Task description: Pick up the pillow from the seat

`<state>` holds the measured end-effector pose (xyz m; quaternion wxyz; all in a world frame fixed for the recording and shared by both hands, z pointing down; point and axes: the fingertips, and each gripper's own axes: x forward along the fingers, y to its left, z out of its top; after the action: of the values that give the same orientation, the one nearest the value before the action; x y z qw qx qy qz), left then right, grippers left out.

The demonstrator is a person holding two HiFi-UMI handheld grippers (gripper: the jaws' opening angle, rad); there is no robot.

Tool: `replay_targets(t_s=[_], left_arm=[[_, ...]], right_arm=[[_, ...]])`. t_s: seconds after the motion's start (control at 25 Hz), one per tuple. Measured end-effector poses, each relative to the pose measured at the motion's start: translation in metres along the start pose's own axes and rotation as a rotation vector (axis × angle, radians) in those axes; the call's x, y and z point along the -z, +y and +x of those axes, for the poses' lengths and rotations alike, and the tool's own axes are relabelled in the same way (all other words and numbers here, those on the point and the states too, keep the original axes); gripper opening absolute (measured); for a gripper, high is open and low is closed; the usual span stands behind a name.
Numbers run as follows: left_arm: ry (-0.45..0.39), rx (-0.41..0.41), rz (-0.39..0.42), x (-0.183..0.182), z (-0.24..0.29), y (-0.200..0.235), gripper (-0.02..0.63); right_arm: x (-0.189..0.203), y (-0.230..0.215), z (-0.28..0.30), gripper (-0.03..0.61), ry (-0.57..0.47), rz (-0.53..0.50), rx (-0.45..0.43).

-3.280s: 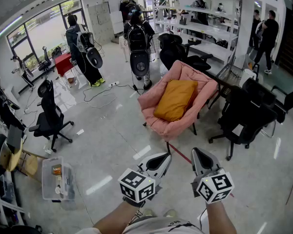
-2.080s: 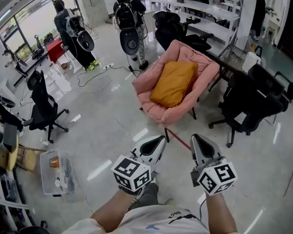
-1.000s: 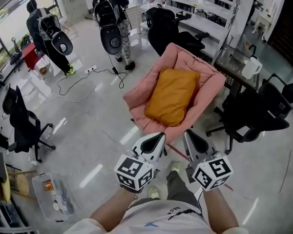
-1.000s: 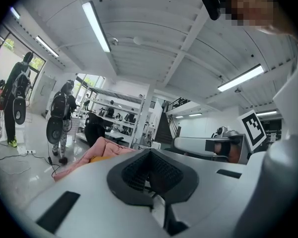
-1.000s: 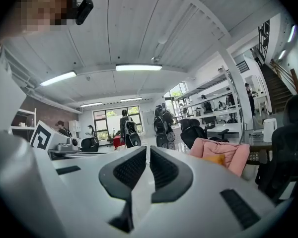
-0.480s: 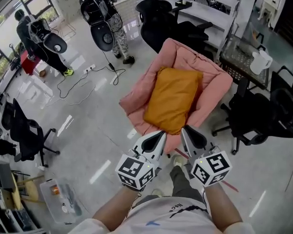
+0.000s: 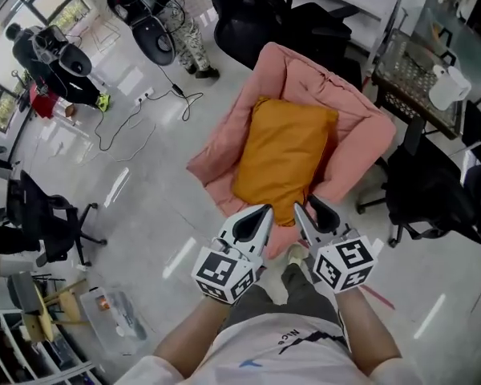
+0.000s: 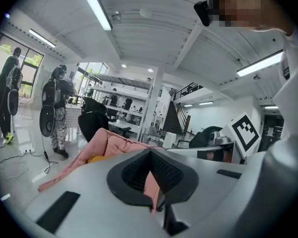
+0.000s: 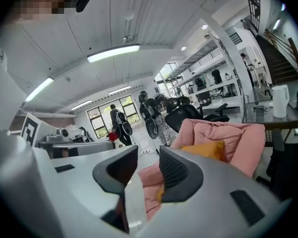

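Now nearer than half a second ago to the pink padded chair point(image 7: 361, 139), with the mustard-yellow fabric pillow point(image 7: 282, 155) on its seat at frame centre just above both tips, left gripper point(image 7: 263, 212) closed on nothing, right gripper point(image 7: 308, 207) opening slightly, empty.

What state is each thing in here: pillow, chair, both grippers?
pillow: lying on the chair's seat, not gripped.
chair: standing upright, pillow resting in it.
left gripper: jaws together, nothing in them, short of the pillow.
right gripper: jaws opening, nothing between them, short of the pillow.
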<state>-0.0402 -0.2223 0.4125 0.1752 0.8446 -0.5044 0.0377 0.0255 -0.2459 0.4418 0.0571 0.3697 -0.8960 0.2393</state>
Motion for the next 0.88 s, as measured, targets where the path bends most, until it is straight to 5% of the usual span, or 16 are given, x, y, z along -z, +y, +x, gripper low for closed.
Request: replay_targets(t_s=[0.28,0.88], left_arm=[[0.071,0.026,-0.001,0.032,0.052,0.035,0.011],[0.223,0.139,0.017,0.161,0.148,0.106,0.011]], right_arm=[[0.04,-0.059,0.04,0.137,0.059,0.09,0.111],[0.194,-0.201,0.149,0.272,0.148,0.358,0.332]])
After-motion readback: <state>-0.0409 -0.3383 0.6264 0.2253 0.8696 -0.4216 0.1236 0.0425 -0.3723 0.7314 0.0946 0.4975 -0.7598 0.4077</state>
